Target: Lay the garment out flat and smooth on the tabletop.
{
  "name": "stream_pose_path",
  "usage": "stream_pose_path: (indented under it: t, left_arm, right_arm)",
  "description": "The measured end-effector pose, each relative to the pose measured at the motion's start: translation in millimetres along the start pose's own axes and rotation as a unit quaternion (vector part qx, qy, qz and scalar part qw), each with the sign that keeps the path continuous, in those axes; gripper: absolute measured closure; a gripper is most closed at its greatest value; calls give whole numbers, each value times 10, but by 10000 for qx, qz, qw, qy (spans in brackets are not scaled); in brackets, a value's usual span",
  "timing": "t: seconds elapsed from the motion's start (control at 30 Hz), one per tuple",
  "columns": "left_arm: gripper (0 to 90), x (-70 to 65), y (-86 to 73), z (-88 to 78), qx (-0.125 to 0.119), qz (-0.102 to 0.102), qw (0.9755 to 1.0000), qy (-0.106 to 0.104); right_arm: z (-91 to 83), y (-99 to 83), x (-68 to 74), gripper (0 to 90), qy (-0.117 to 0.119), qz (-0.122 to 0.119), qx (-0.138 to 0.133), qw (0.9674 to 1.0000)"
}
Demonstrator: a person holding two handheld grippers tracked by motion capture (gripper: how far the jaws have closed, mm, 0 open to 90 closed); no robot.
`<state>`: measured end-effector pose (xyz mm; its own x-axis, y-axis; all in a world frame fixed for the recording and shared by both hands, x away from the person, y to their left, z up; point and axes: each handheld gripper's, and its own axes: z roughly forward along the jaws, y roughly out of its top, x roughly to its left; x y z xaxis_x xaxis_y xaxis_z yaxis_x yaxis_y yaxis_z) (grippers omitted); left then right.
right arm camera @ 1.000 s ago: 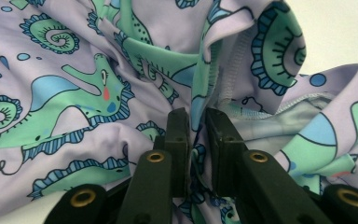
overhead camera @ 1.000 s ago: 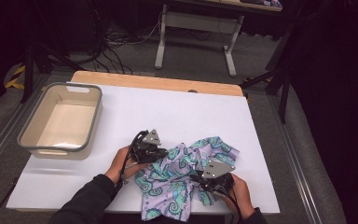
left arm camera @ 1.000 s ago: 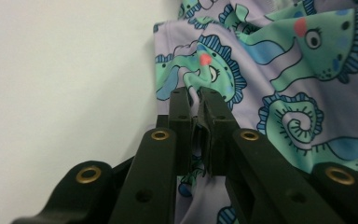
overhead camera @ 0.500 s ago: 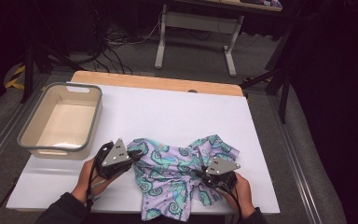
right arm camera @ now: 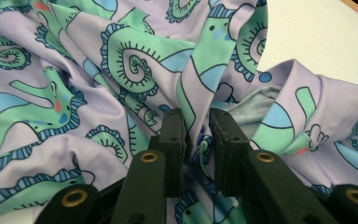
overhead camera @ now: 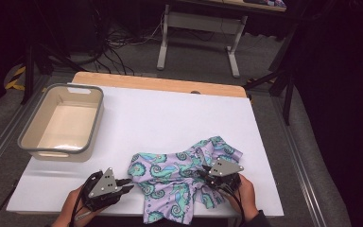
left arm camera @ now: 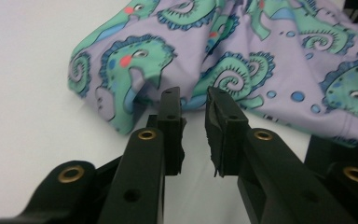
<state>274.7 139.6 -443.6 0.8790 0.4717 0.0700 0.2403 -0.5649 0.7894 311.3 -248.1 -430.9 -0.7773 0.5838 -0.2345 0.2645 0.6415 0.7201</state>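
While our left gripper [overhead camera: 128, 183] sits at the near-left edge of the table [overhead camera: 170, 118], just beside the cloth [overhead camera: 179, 175], its jaws stand a little apart w/ nothing between them. They've just been opening. In the left gripper view we see bare white table through the gap, and the tips end just short of the cloth's [left arm camera: 242, 51] near hem; whether they touch it we can't tell.

The cloth, lilac w/ green seahorse print, lies crumpled on the near-right part of the table, approx. between our two hands, one flap hanging over the near edge.

Our right gripper [overhead camera: 202, 173] is at the cloth's right side, tips on the fabric. Its jaws have just been opening a bit too. In the right gripper view a fold of cloth [right arm camera: 121, 60] runs up between the jaws, w/ a narrow gap; whether the pads press on it we can't tell.

A grey bin [overhead camera: 30, 142] w/ pale inside stands far-left, well apart from the cloth.
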Motion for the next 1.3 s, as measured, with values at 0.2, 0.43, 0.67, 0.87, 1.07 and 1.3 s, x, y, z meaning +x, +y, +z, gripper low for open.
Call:
stream_pose_path:
  t: [0.2,0.43,0.67,0.87,1.07,1.3]
  left_arm:
    - [652,217,-77,-50,-105,-427,9988,199]
    - [512,317,-72,252,425,-298,9981,322]
    - [569,325,62,454,497,-143,9982,303]
    - [820,409,92,284,259,30,9933,1125]
    - [834,442,100,-20,-297,-155,9883,1488]
    - [717,451,82,-17,-293,-397,9934,1032]
  right_arm:
    - [-10,-2,-15,764,-89,-11,50,9999]
    - [0,-18,-43,763,-169,13,130,9998]
    - [7,-29,-50,777,-185,34,120,9998]
    - [-18,-39,-67,798,-287,110,41,9995]
    - [-15,-52,-92,802,-339,193,24,9992]
    - [-20,-59,-119,790,-373,238,19,9990]
